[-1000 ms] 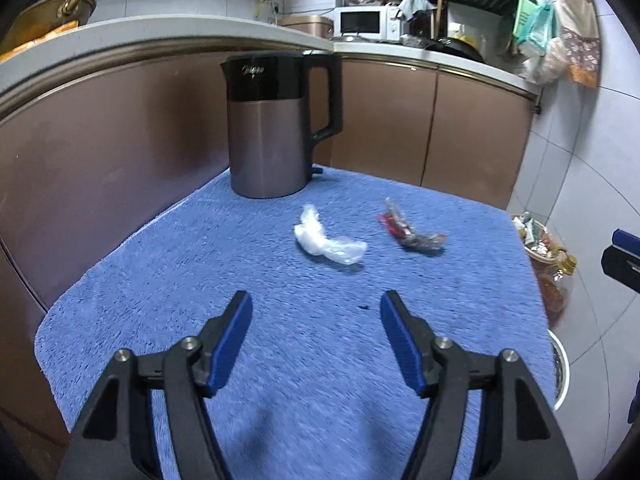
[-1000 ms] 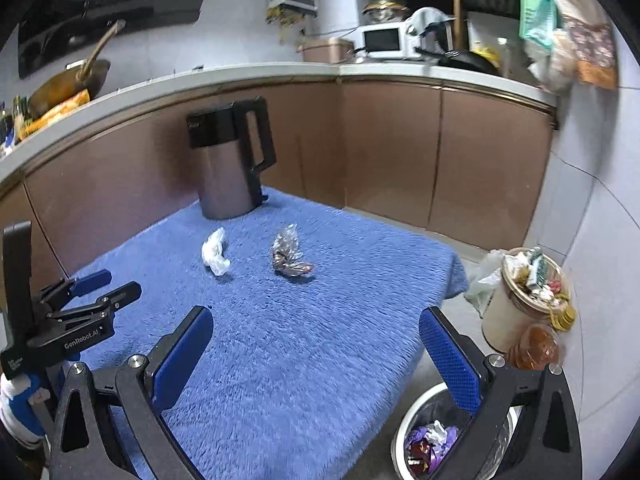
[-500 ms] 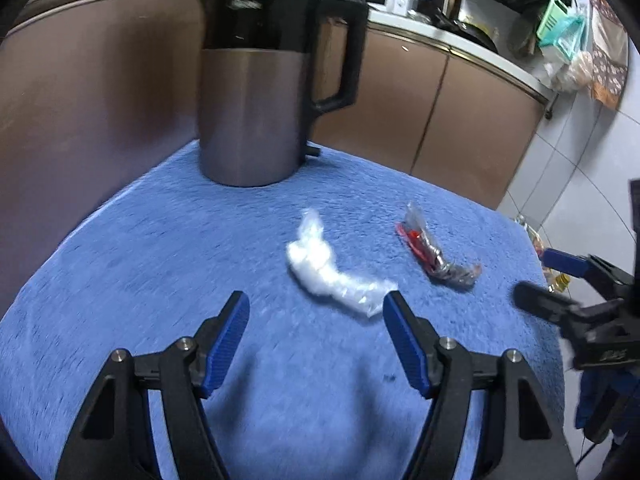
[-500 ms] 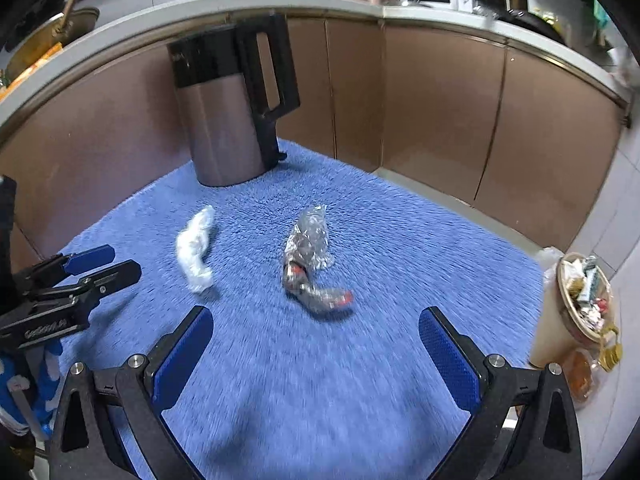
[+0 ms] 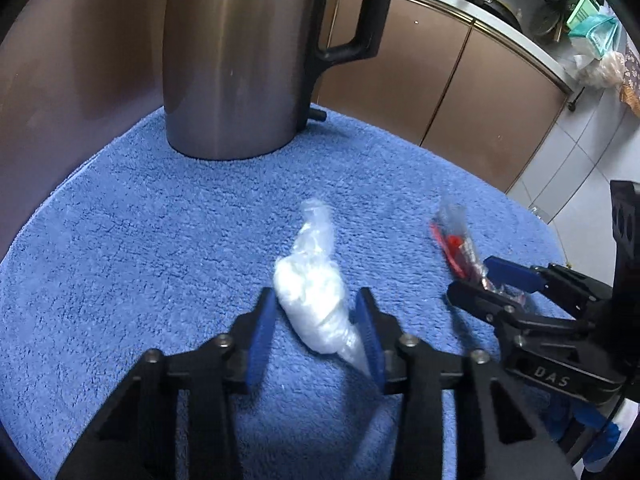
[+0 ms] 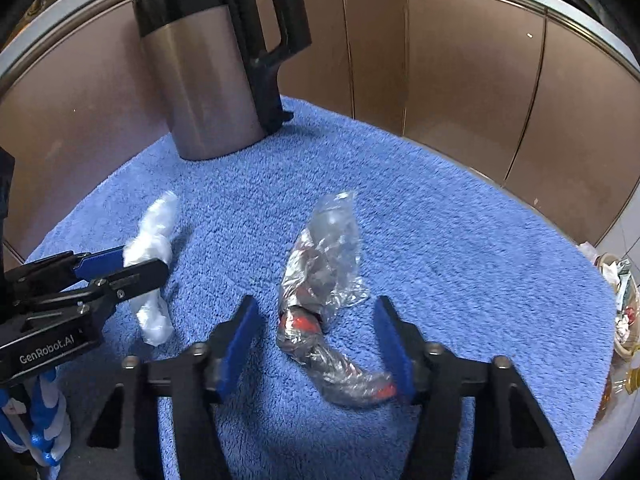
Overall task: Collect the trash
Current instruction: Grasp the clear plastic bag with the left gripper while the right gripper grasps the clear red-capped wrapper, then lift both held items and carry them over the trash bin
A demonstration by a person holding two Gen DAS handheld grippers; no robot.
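A white plastic wad (image 5: 312,288) lies on the blue towel (image 5: 160,240). My left gripper (image 5: 315,294) is around it, jaws closing; the pads sit close beside it and the right pad brushes its tail. The right wrist view shows this gripper (image 6: 144,264) straddling the wad (image 6: 154,224). A clear and silver wrapper with red inside (image 6: 320,264) lies between the closing jaws of my right gripper (image 6: 316,300). Its tail touches the right pad; the left pad stands apart from it. In the left wrist view the right gripper (image 5: 468,278) sits over the wrapper (image 5: 452,240).
A steel kettle with a black handle (image 5: 236,60) stands at the towel's far side (image 6: 208,92). Brown cabinet fronts (image 6: 460,80) curve behind. Past the towel's right edge, on the floor, stands a full waste basket (image 6: 624,300).
Both grippers moved forward and down onto the towel. Each pair of jaws went from wide open to narrow, now framing the white wad on the left and the wrapper on the right.
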